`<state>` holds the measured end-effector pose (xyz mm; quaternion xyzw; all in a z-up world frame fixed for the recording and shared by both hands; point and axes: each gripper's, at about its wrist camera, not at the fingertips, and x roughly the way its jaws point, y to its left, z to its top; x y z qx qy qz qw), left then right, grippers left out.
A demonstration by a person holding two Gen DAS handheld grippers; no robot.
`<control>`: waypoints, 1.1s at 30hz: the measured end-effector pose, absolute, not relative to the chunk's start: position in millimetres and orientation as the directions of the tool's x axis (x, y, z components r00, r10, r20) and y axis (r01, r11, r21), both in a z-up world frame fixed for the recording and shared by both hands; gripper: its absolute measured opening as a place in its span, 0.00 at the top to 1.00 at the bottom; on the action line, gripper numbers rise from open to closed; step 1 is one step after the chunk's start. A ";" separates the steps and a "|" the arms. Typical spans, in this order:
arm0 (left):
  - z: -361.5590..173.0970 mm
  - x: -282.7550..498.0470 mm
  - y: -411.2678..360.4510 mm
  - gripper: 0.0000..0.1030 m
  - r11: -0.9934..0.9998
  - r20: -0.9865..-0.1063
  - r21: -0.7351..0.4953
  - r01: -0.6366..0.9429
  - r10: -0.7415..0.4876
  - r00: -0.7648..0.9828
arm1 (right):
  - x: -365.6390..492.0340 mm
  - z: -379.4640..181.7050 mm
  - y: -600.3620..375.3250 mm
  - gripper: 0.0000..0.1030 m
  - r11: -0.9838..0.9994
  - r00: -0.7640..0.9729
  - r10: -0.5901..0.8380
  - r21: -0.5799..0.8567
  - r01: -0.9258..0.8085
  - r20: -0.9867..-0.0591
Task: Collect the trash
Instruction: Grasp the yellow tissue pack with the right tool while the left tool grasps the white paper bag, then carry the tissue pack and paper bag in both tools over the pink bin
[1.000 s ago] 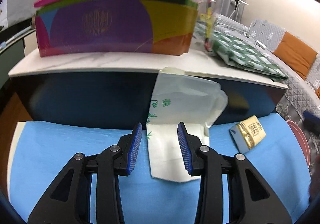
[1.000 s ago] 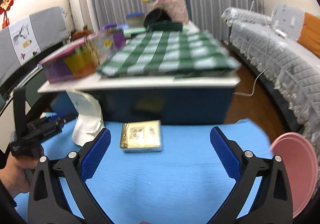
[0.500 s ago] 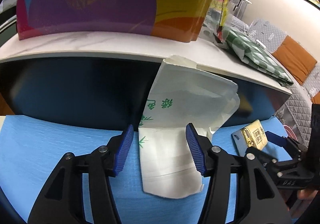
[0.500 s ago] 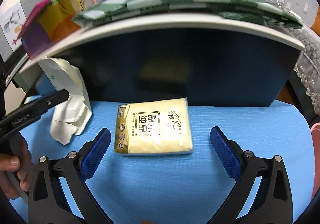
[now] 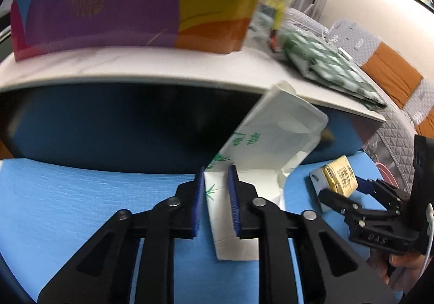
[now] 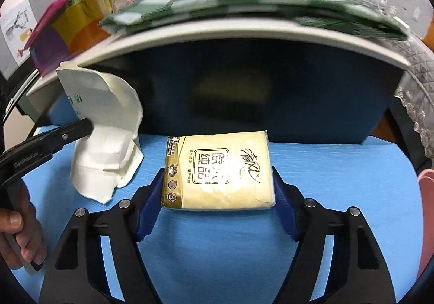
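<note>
Now left claw [image 5: 215, 187], jaws just closing, pinches white paper bag [image 5: 267, 138] leaning against dark tabletop side, on blue mat [image 6: 325, 168]. Right claw [image 6: 218, 193], jaws just closing, clamps yellow tissue pack [image 6: 219, 168] flat on mat near tabletop front edge.

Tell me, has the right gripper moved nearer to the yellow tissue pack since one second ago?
Yes. The right gripper came forward and down toward the dark table front; its fingers have just been closing, now flanking the yellow tissue pack.
</note>
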<state>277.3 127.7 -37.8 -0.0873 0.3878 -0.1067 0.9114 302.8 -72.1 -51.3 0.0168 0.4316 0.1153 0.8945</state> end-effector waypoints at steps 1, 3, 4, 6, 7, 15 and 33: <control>-32.9 272.2 124.5 0.86 0.962 -0.683 -0.235 0.139 -0.265 0.680 | 300.9 -49.1 -74.2 0.30 0.973 0.603 0.219 0.130 -0.188 -0.767; -22.7 263.4 120.5 0.89 0.962 -0.674 -0.220 0.163 -0.271 0.687 | 295.0 -41.4 -80.4 0.30 0.975 0.610 0.214 0.130 -0.180 -0.763; -18.0 259.4 118.2 0.90 0.962 -0.670 -0.214 0.172 -0.273 0.691 | 291.8 -37.6 -81.7 0.30 0.976 0.616 0.209 0.124 -0.177 -0.760; -5.2 248.9 112.9 0.93 0.962 -0.660 -0.197 0.190 -0.273 0.700 | 282.0 -26.0 -86.7 0.30 0.978 0.630 0.197 0.110 -0.175 -0.751; 0.5 245.5 109.7 0.94 0.962 -0.656 -0.190 0.195 -0.272 0.704 | 276.2 -20.0 -89.9 0.30 0.979 0.638 0.191 0.102 -0.174 -0.746; 37.9 215.0 99.2 0.96 0.968 -0.656 -0.137 0.210 -0.247 0.713 | 239.8 14.8 -104.7 0.30 0.987 0.694 0.131 0.030 -0.155 -0.708; 80.2 143.6 43.0 0.96 0.977 -0.608 -0.124 0.173 -0.212 0.765 | 146.3 75.5 -181.7 0.30 0.995 0.761 0.064 -0.014 -0.096 -0.646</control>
